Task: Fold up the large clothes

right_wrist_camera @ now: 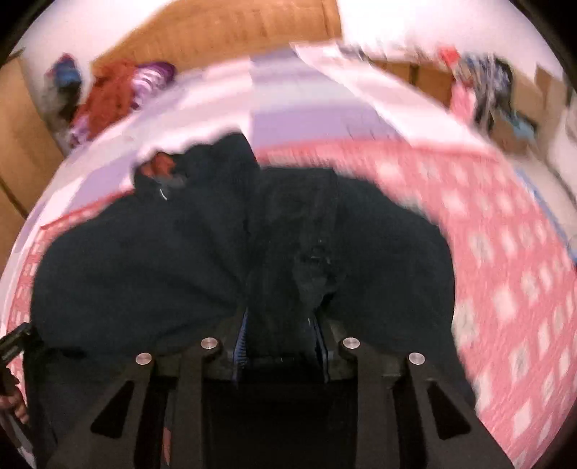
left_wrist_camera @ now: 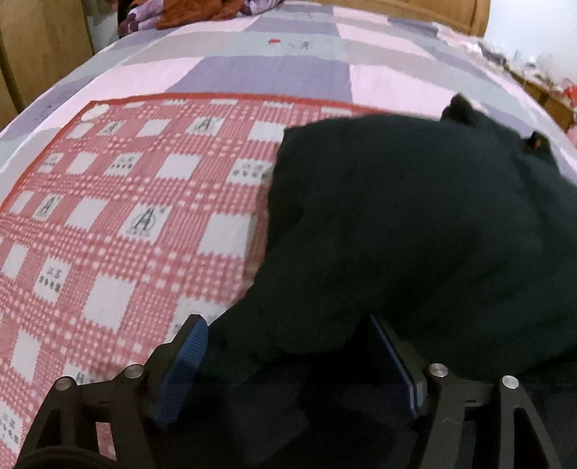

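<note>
A large dark garment (left_wrist_camera: pixel 414 234) lies bunched on a red-and-white checked cloth (left_wrist_camera: pixel 108 216) spread over the bed. In the left wrist view, my left gripper (left_wrist_camera: pixel 292 346) stands wide at the garment's near edge. A fold of the fabric lies between its blue pads (left_wrist_camera: pixel 187 357), and the left pad's face shows bare. In the right wrist view, my right gripper (right_wrist_camera: pixel 281 335) has its jaws drawn narrow on a gathered ridge of the dark garment (right_wrist_camera: pixel 144 270), with creases fanning out from the pads. An orange lining (right_wrist_camera: pixel 162 162) shows at the garment's far end.
The bed sheet (left_wrist_camera: pixel 270 72) has pink, grey and purple patches. A pile of orange and purple clothes (right_wrist_camera: pixel 111 93) sits at the far left corner by the wooden headboard (right_wrist_camera: pixel 216 29). A hand (right_wrist_camera: pixel 12 400) shows at the left edge. The checked cloth (right_wrist_camera: pixel 505 270) stretches right.
</note>
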`<state>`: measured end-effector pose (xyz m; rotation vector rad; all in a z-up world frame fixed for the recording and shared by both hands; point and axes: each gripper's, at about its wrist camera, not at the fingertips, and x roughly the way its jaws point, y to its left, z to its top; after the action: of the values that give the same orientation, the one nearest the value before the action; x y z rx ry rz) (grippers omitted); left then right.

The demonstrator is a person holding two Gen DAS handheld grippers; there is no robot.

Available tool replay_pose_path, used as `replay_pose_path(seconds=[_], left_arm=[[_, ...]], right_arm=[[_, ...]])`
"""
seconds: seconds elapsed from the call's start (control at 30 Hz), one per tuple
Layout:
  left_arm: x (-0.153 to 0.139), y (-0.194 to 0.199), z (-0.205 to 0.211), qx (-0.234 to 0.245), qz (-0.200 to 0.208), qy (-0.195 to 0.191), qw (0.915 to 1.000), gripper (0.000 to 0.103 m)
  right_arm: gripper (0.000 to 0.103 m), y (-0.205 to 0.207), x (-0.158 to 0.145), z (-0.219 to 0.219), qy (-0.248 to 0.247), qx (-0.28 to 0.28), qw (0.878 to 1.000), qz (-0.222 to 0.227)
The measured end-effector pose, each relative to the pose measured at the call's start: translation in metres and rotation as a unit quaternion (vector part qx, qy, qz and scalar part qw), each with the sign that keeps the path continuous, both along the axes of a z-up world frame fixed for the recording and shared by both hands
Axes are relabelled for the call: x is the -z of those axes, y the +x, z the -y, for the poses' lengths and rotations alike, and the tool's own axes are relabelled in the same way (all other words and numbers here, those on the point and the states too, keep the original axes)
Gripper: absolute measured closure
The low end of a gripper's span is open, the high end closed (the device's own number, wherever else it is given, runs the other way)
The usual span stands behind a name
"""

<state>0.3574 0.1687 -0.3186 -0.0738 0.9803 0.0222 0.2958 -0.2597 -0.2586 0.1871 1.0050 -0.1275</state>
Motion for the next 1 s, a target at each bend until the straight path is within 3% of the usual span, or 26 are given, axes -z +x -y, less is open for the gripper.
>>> replay_pose_path(seconds=[0.07, 0.13, 0.17, 0.23, 0.3, 0.37, 0.5, 0.57, 0.6, 0.63, 0.7, 0.77, 0.83, 0.87, 0.93, 1.0], left_arm=[[-0.011, -0.006, -0.005, -0.001, 0.01, -0.008, 0.9999, 0.027], [-0.034, -0.012, -0.005, 0.008, 0.046, -0.007, 0.9989, 0.027], [-0.045, -0.013, -0.004, 0.016, 0.067, -0.008, 0.9976, 0.027], [-0.067, -0.006, 0.005, 0.042, 0.101, -0.013, 0.9939, 0.026], [-0.077, 0.018, 0.024, 0.071, 0.101, -0.016, 0.9922, 0.025], [-0.077, 0.041, 0.044, 0.093, 0.087, -0.017, 0.9917, 0.025], [-0.051, 0.081, 0.085, 0.117, 0.041, -0.016, 0.9921, 0.025], [-0.023, 0.097, 0.086, 0.105, 0.007, -0.002, 0.9945, 0.016], [-0.014, 0.099, 0.082, 0.099, 0.005, 0.003, 0.9951, 0.005], [-0.005, 0.1, 0.072, 0.086, 0.003, -0.001, 0.9963, 0.0], [0.004, 0.101, 0.049, 0.073, -0.001, -0.031, 0.9969, 0.0], [0.007, 0.097, 0.035, 0.071, 0.009, -0.015, 0.9973, 0.0], [0.01, 0.096, 0.022, 0.063, 0.012, 0.001, 0.9979, 0.0], [0.011, 0.097, 0.014, 0.052, 0.008, 0.0, 0.9986, 0.0], [0.017, 0.102, -0.008, 0.019, -0.004, -0.001, 0.9998, 0.0], [0.02, 0.103, -0.025, 0.0, -0.015, 0.011, 0.9998, 0.0]], right_arm=[[0.063, -0.005, 0.001, -0.01, -0.025, -0.011, 1.0, 0.001], [0.053, -0.011, -0.011, -0.014, -0.041, 0.007, 0.999, 0.006], [0.042, -0.015, -0.019, -0.012, -0.051, 0.021, 0.998, 0.015], [0.038, -0.029, -0.04, -0.016, -0.1, 0.054, 0.992, 0.056], [0.026, -0.04, -0.065, -0.038, -0.162, 0.066, 0.978, 0.114], [0.022, -0.028, -0.074, -0.061, -0.161, 0.032, 0.977, 0.14], [0.022, 0.029, -0.056, -0.131, -0.123, -0.074, 0.983, 0.118], [0.022, 0.055, -0.032, -0.157, -0.133, -0.109, 0.982, 0.079], [0.022, 0.062, -0.021, -0.164, -0.145, -0.12, 0.98, 0.063], [0.022, 0.072, -0.003, -0.168, -0.169, -0.136, 0.976, 0.027], [0.022, 0.076, 0.018, -0.139, -0.205, -0.115, 0.972, 0.004], [0.022, 0.066, 0.017, -0.088, -0.185, -0.053, 0.981, 0.019], [0.022, 0.055, 0.018, -0.04, -0.2, -0.001, 0.98, 0.014], [0.018, 0.054, 0.02, -0.026, -0.202, 0.01, 0.979, 0.004], [0.017, 0.048, 0.022, 0.005, -0.141, 0.014, 0.99, -0.006], [0.017, 0.048, 0.024, -0.002, -0.172, -0.01, 0.985, -0.007]])
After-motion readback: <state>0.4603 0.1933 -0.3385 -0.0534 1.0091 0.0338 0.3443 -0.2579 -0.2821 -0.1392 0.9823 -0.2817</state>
